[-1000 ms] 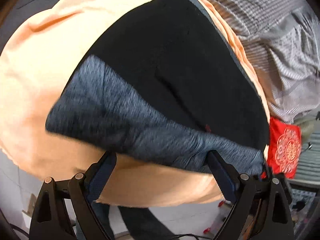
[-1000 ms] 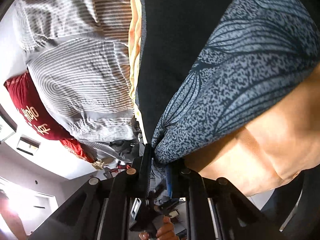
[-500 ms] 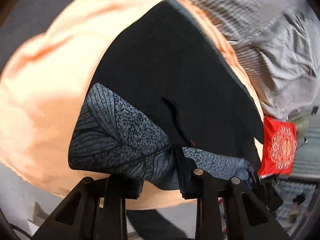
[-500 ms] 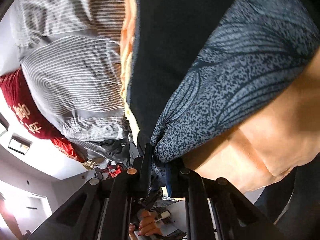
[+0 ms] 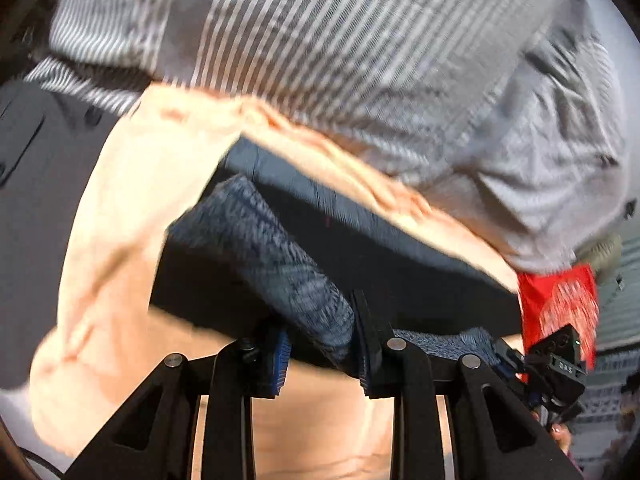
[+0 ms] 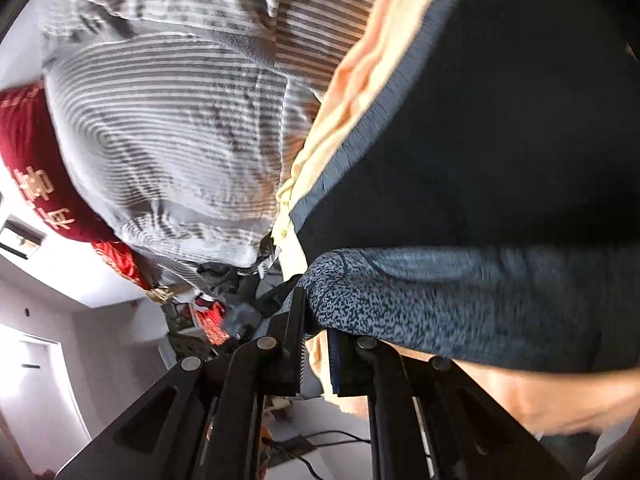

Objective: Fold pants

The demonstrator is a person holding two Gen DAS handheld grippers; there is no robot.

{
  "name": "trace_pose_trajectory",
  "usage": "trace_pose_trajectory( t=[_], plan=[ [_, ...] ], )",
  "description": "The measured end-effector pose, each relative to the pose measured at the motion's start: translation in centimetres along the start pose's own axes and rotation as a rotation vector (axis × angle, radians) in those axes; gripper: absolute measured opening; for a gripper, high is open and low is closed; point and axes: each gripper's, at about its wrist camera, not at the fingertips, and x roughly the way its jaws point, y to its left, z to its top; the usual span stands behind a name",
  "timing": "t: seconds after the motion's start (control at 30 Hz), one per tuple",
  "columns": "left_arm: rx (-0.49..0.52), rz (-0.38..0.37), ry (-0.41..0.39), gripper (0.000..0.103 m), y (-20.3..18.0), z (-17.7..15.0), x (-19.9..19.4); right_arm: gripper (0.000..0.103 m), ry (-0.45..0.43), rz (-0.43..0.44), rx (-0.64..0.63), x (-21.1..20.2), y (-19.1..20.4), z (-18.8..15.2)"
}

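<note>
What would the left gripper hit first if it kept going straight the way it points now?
Likely the pants themselves: the left gripper is already shut on their patterned hem, and the black fabric lies directly ahead. Motion blur leaves depth uncertain.

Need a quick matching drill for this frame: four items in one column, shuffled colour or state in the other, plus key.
Items
1. left gripper
2. patterned blue-grey pants hem
3. smooth sheet under the pants
4. bunched quilt behind the sheet

States
A. grey with white stripes
B. peach-orange
C. shut on the pants hem
D. lifted and stretched between both grippers

Pairs: 1-C, 2-D, 3-B, 4-A. The right gripper is also shut on the hem.
</note>
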Motion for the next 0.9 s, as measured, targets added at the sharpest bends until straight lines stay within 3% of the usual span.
trace_pose_trajectory(
  t=[0.17,0.37,0.43,0.5,0.53,0.57,0.63,0.73,0.83,0.9],
  plan=[
    [0.001,0.121,-0.047,0.029,-0.3,4.8,6.1,0.01,0.066,-0.111,-0.04,5.0,-0.5,8.4],
    [-0.056,0.24,-0.016,0.036,1.1,7.0,11.6,0.011,0.151,-0.232,-0.036,10.1,-3.9,13.7],
    [-0.068,0.238,-0.007,0.037,1.2,7.1,11.4,0.011,0.171,-0.243,-0.05,10.6,-3.7,13.9],
    [-0.064,0.263,-0.004,0.049,0.9,7.1,9.8,0.015,0.202,-0.27,-0.092,10.7,-2.6,13.8],
    [-0.061,0.281,-0.015,0.06,0.7,7.0,9.0,0.021,0.209,-0.283,-0.123,10.5,-1.9,13.7],
    [-0.051,0.302,-0.041,0.061,0.4,6.7,7.2,0.026,0.205,-0.302,-0.17,10.0,-0.8,13.4],
    [-0.026,0.315,-0.046,0.061,-0.3,6.1,5.3,0.053,0.178,-0.324,-0.247,8.7,1.0,12.7],
    [0.044,0.35,-0.009,0.061,-2.0,5.1,5.4,0.053,0.157,-0.36,-0.381,7.5,3.5,10.9],
    [0.11,0.407,0.079,0.061,-3.2,3.7,10.0,0.053,0.2,-0.422,-0.466,8.3,3.9,9.2],
    [0.118,0.441,0.123,0.061,-3.2,2.9,12.6,0.053,0.23,-0.519,-0.465,9.6,2.2,9.3]
  ],
)
